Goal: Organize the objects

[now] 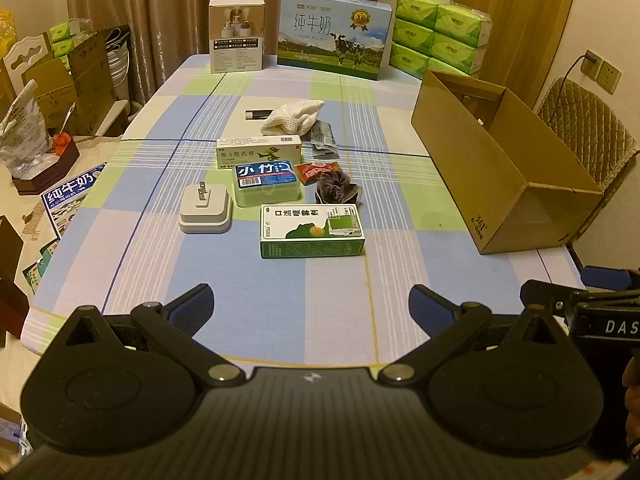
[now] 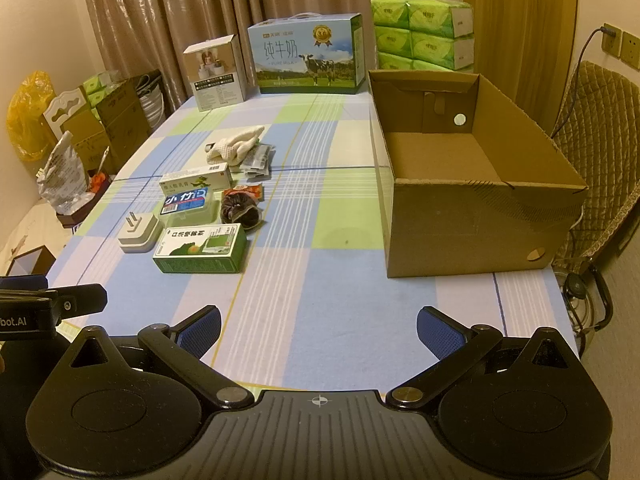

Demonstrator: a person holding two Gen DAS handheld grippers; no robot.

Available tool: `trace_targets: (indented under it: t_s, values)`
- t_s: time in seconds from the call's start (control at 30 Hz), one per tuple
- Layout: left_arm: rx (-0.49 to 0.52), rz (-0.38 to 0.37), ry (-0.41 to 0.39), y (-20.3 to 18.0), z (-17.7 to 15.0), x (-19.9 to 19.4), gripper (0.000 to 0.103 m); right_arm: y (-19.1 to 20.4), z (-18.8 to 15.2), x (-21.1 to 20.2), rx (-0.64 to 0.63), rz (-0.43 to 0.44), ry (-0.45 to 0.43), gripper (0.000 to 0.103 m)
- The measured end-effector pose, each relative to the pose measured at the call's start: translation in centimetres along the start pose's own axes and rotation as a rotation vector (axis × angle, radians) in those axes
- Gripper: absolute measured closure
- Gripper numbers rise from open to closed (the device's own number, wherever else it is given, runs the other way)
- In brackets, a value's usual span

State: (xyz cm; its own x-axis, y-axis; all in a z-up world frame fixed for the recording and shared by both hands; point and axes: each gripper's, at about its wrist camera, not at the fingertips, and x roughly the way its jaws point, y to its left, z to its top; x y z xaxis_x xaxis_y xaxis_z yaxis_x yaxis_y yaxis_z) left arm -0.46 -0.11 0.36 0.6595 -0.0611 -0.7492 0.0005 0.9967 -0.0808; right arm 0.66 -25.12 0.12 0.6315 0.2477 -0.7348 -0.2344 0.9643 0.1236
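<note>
Small items cluster mid-table: a green and white box [image 1: 312, 230] [image 2: 202, 249], a white plug adapter [image 1: 205, 209] [image 2: 138, 232], a clear case with a blue label [image 1: 266, 182] [image 2: 185, 205], a long cream box [image 1: 259, 153] [image 2: 196, 181], a dark scrunchie [image 1: 336, 191] [image 2: 239, 209], a red snack packet [image 1: 318, 171], a white cloth [image 1: 292, 117] [image 2: 236, 146], foil sachets [image 1: 323, 140] and a black lighter [image 1: 258, 114]. An open, empty cardboard box [image 1: 504, 168] [image 2: 468, 184] stands on the right. My left gripper [image 1: 310, 300] and right gripper [image 2: 318, 322] are open and empty above the near table edge.
A milk carton box [image 1: 334, 34] [image 2: 308, 60], a beige product box [image 1: 237, 34] and stacked green tissue packs [image 1: 440, 34] [image 2: 422, 36] line the far edge. A padded chair [image 2: 596, 152] stands right of the table; cartons and bags sit on the left.
</note>
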Motion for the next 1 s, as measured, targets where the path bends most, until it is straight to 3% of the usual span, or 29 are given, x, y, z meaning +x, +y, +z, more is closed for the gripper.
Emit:
trace_targets:
  t_s: [1.0]
  values:
    - [-0.012,-0.003,0.005,0.4,-0.14,0.34,0.001,0.18,-0.21,0.54,-0.01,-0.001,0.008,0.002]
